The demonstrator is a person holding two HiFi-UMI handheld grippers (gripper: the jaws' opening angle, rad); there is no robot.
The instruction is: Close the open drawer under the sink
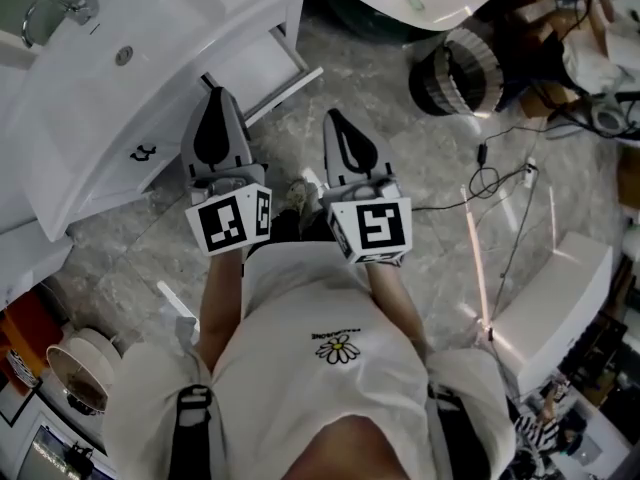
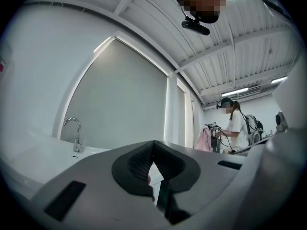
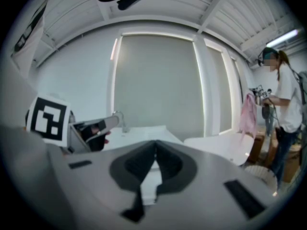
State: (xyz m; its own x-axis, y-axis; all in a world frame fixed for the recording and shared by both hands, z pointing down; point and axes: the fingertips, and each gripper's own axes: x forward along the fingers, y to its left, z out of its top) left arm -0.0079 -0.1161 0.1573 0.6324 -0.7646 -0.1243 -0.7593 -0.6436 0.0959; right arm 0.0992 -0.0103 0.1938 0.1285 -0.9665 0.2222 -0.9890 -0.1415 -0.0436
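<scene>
The left gripper [image 1: 218,96] and right gripper [image 1: 335,118] are pointing forward, closed and holding nothing. The open white drawer [image 1: 262,66] is lying just ahead, nearer the left gripper.

Ahead of the jaws, sink [image 1: 150,38] and drawer [image 1: 258,68] are white; beneath them the floor [image 1: 400,158] is mottled grey.

sink [image 1: 120,88] runs off the frame edge, left of the left gripper [image 1: 216,94] tips. drawer [image 1: 262,73] just ahead of those fingers is half tucked under the counter, so idk how deep it goes. in both gripper views the pads [image 3: 129,167] block whatever's straight ahead. person [image 2: 236,126] way past the fingers is too small to make out.
</scene>
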